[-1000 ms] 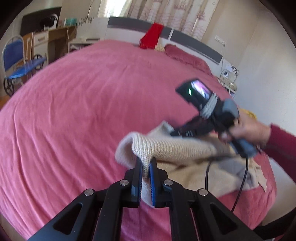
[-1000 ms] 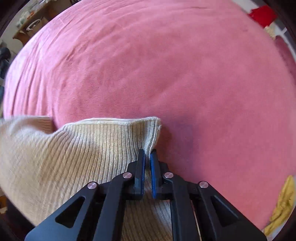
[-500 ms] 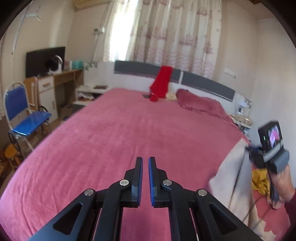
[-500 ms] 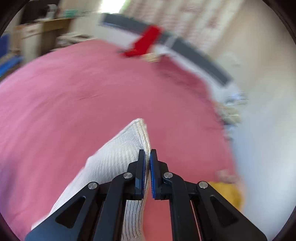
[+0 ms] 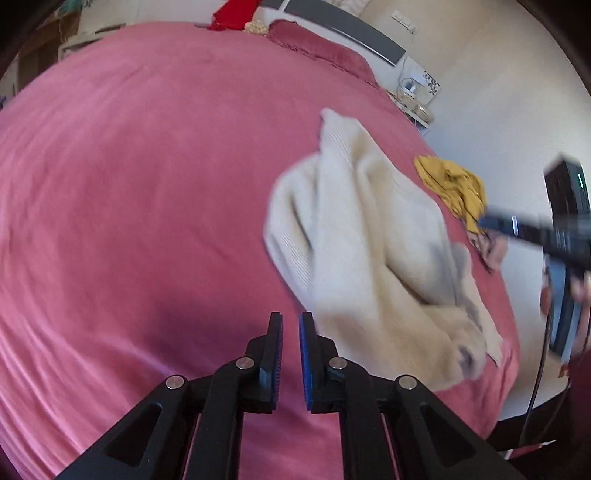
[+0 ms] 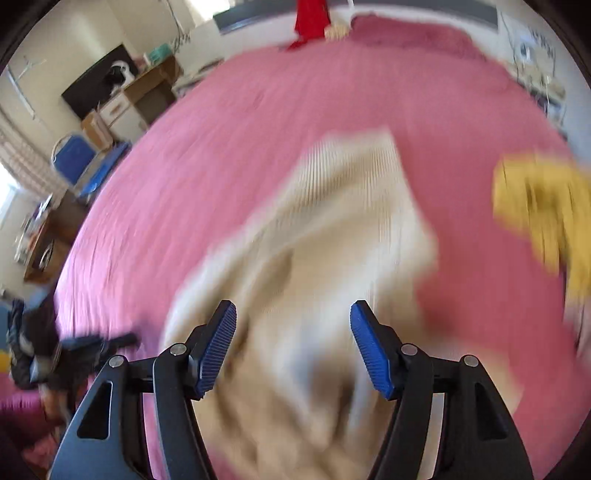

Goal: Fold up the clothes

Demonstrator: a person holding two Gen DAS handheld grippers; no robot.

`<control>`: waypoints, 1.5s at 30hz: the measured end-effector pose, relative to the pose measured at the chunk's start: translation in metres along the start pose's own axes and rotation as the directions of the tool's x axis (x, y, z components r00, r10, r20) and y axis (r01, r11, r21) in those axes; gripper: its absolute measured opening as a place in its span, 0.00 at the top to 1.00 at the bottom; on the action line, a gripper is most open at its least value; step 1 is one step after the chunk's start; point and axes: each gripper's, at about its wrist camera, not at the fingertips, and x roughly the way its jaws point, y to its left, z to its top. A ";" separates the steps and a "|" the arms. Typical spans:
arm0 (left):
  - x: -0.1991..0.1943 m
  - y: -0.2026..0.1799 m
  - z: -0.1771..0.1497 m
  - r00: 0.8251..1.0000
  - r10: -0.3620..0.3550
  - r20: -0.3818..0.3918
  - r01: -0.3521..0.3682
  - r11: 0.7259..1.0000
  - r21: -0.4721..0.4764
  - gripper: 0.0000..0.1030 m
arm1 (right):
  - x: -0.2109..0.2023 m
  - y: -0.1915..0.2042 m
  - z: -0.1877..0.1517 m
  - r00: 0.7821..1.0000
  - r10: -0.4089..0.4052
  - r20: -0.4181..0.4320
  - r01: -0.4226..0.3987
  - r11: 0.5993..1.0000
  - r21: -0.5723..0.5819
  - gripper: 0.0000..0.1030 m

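A cream knit sweater (image 5: pixel 369 236) lies crumpled on the pink bed (image 5: pixel 147 184), towards its right edge. My left gripper (image 5: pixel 291 325) is shut with only a thin gap and holds nothing; it hovers just left of the sweater's near end. My right gripper (image 6: pixel 293 314) stands wide open above the sweater (image 6: pixel 332 240), with no cloth between its blue pads. Both views are motion-blurred. In the left wrist view, the right tool's black body (image 5: pixel 565 221) shows at the far right, held by a hand.
A yellow garment (image 5: pixel 454 184) lies near the bed's right edge beside the sweater. A red cloth (image 6: pixel 310 18) hangs on the headboard by a pink pillow (image 5: pixel 325 51). A blue chair (image 6: pixel 74 158) and a desk (image 6: pixel 147 92) stand left of the bed.
The left gripper let the sweater go first. The right gripper lifted it, then opened, and the sweater dropped in a heap on the bed. Both cameras now tilt down.
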 end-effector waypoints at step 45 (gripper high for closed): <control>-0.213 0.094 0.034 0.877 0.478 0.047 -0.479 0.877 0.035 0.95 | -0.065 -0.060 -0.189 0.982 -0.187 -0.034 0.186 0.916 0.355 0.34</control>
